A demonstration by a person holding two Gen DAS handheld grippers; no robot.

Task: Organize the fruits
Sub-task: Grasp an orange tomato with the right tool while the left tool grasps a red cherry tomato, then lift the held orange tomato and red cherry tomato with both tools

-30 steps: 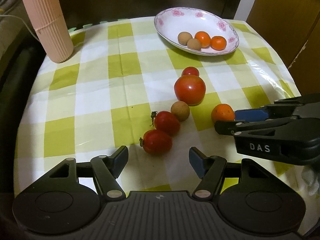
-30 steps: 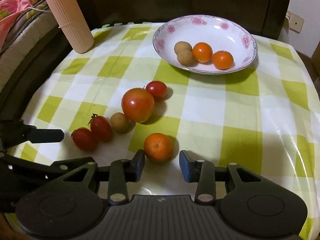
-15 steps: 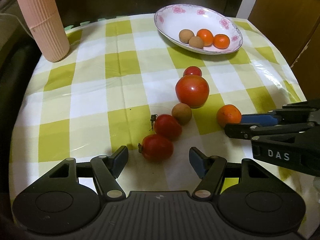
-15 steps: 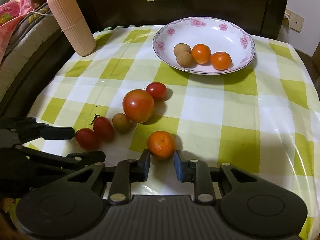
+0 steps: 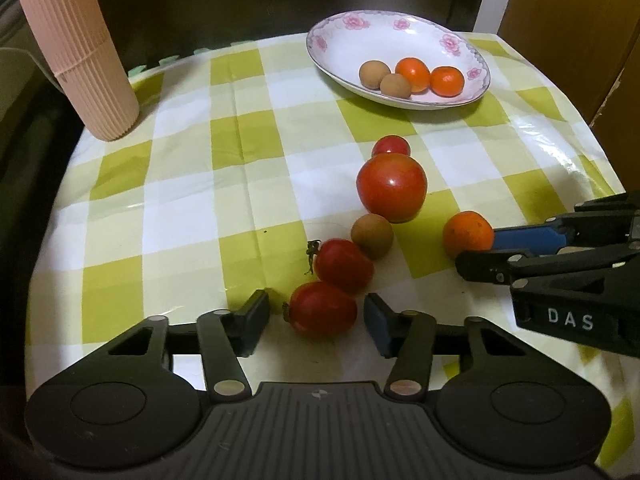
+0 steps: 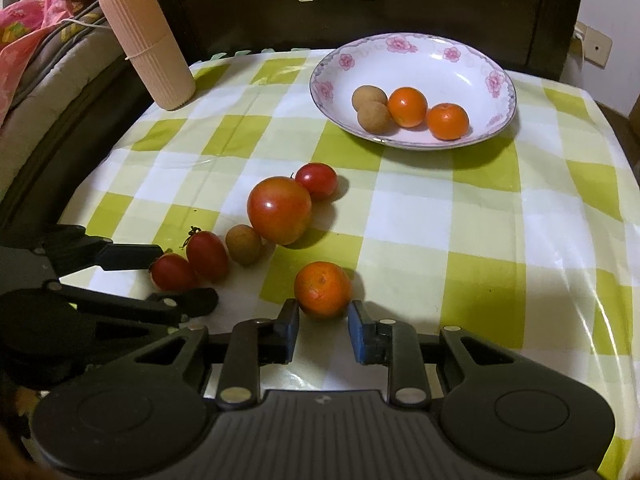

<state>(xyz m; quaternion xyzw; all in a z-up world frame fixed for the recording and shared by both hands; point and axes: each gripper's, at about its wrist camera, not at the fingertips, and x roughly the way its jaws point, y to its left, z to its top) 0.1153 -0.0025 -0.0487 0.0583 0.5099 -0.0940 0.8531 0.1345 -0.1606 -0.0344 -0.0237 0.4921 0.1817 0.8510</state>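
since a second ago the right gripper (image 6: 323, 322) has clamped the tangerine (image 6: 322, 289) on the desk (image 6: 440, 216); the left gripper (image 5: 318, 318) is closing around a cherry tomato (image 5: 323, 309), not yet touching. both look bound for the plate (image 6: 436, 60).

Green-white checked tablecloth (image 6: 440, 216); pink-flowered white plate (image 6: 416, 56); ribbed pink cup (image 5: 76, 52).

Bench (image 6: 500, 240): plate (image 6: 416, 52) at the rear holding four fruits. Ribbed cylinder (image 6: 146, 40) stands rear left. Before the plate, five fruits lie in a diagonal row; a mandarin (image 6: 322, 290) lies right of it, nearer front.
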